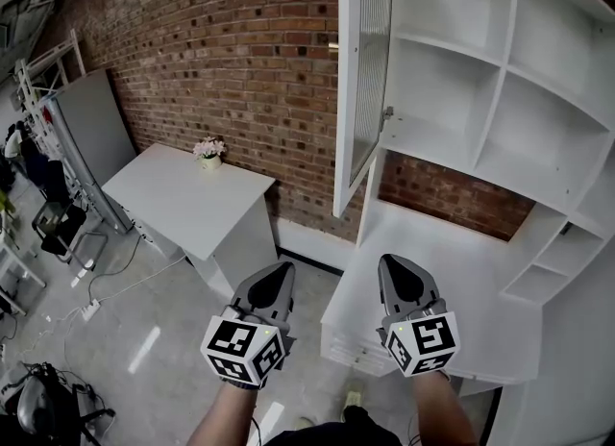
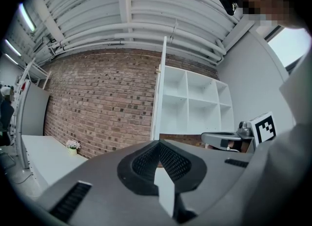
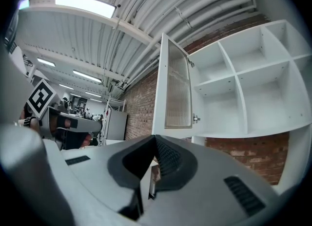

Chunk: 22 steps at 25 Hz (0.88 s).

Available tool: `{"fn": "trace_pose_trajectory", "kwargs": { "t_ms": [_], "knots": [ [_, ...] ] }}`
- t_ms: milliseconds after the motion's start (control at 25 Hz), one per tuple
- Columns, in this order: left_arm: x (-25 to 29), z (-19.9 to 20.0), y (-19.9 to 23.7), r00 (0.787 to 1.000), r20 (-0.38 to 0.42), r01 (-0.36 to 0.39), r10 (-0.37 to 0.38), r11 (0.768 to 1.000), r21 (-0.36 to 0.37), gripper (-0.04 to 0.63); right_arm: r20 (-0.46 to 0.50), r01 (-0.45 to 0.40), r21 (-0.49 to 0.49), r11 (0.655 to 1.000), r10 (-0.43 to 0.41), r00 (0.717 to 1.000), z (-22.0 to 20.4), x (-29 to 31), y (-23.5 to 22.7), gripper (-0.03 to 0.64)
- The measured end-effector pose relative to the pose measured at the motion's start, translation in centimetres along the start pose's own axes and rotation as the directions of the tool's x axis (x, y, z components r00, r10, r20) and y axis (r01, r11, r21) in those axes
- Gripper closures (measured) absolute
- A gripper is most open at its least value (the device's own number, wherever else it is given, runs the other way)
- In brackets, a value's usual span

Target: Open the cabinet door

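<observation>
The white cabinet door (image 1: 363,79) with a ribbed glass panel stands swung open, edge-on to the left of the white shelf unit (image 1: 500,79). A small metal knob (image 1: 387,115) sits on its inner side. In the right gripper view the door (image 3: 176,91) hangs open ahead and the bare shelves (image 3: 243,93) show. My left gripper (image 1: 282,271) and right gripper (image 1: 396,266) are side by side well below and in front of the door, both shut with nothing between the jaws. Neither touches the door. The left gripper view shows the door (image 2: 158,93) edge-on.
A white desk surface (image 1: 452,281) lies under the shelf unit, right of my right gripper. A low white table (image 1: 183,194) with a small flower pot (image 1: 209,152) stands against the brick wall at left. A grey panel (image 1: 86,136) and floor cables (image 1: 91,305) are farther left.
</observation>
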<state>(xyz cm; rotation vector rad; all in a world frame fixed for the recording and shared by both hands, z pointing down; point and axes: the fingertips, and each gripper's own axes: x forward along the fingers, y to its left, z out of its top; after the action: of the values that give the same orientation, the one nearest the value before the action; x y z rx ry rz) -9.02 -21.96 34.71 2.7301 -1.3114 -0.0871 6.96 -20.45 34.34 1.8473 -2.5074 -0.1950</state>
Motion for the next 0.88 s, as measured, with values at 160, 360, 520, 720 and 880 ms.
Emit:
{"fn": "trace_pose_trajectory", "kwargs": {
  "t_ms": [160,360,520,720,880],
  "knots": [
    [-0.5,0.1,-0.1,1.0,0.004,0.004,-0.004,1.0,0.001,0.591,0.002,0.002,-0.003,1.0,-0.002,1.0,0.1,-0.6,0.4,0.612],
    [-1.2,0.2,0.3,1.0,0.012,-0.002,0.002,1.0,-0.007,0.591,-0.005,0.014,-0.007,1.0,-0.015,1.0,-0.2,-0.9,0.7,0.613],
    [-1.3,0.6,0.5,1.0,0.015,-0.001,0.001,1.0,-0.01,0.591,-0.009,0.017,-0.016,1.0,-0.017,1.0,0.0,-0.7,0.8,0.614],
    [-1.9,0.8,0.7,1.0,0.023,0.001,-0.001,1.0,-0.01,0.591,-0.003,0.02,-0.025,0.999,-0.02,1.0,0.3,-1.0,1.3,0.614],
    [-2.1,1.0,0.7,1.0,0.024,0.003,-0.003,1.0,-0.01,0.591,0.002,0.017,-0.032,0.999,-0.017,1.0,0.7,-0.9,1.6,0.614]
  ]
}}
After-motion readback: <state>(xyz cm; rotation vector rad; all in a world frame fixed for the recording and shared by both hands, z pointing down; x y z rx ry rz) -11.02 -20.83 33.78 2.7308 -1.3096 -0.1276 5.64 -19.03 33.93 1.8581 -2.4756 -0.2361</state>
